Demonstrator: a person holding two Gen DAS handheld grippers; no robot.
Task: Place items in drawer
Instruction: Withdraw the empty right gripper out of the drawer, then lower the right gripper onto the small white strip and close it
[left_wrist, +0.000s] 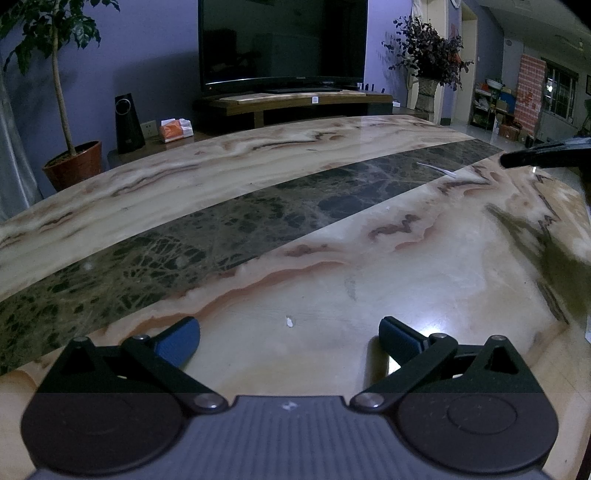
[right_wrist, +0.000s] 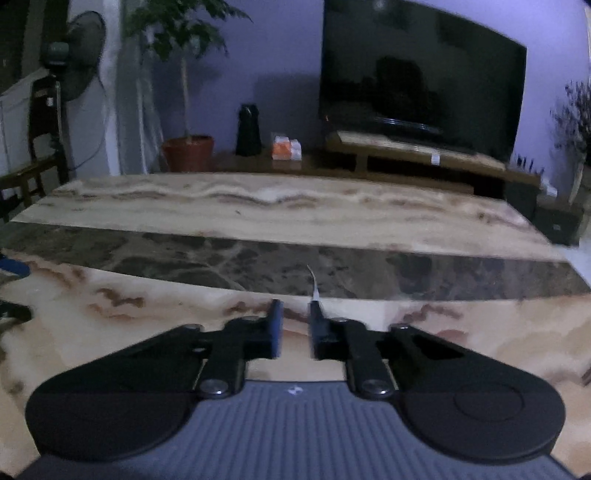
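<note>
My left gripper (left_wrist: 290, 328) rests low over the marble table (left_wrist: 369, 266), open wide, with nothing between its blue pads (left_wrist: 177, 343). My right gripper (right_wrist: 295, 310) hovers over the same table (right_wrist: 129, 332). Its jaws stand close together with a narrow gap and nothing in it. A thin white strip (right_wrist: 314, 286) lies on the table just beyond the right fingertips, at the edge of the dark marble band; the left wrist view shows this strip (left_wrist: 436, 170) far to the right. Neither view shows a drawer or any other item.
A dark blurred shape (left_wrist: 535, 155) reaches in from the right edge of the left wrist view. Beyond the table stand a television (left_wrist: 282, 40) on a low wooden stand (left_wrist: 295, 101), a potted tree (left_wrist: 74, 162), a black speaker (left_wrist: 128, 123) and a tissue box (left_wrist: 176, 130).
</note>
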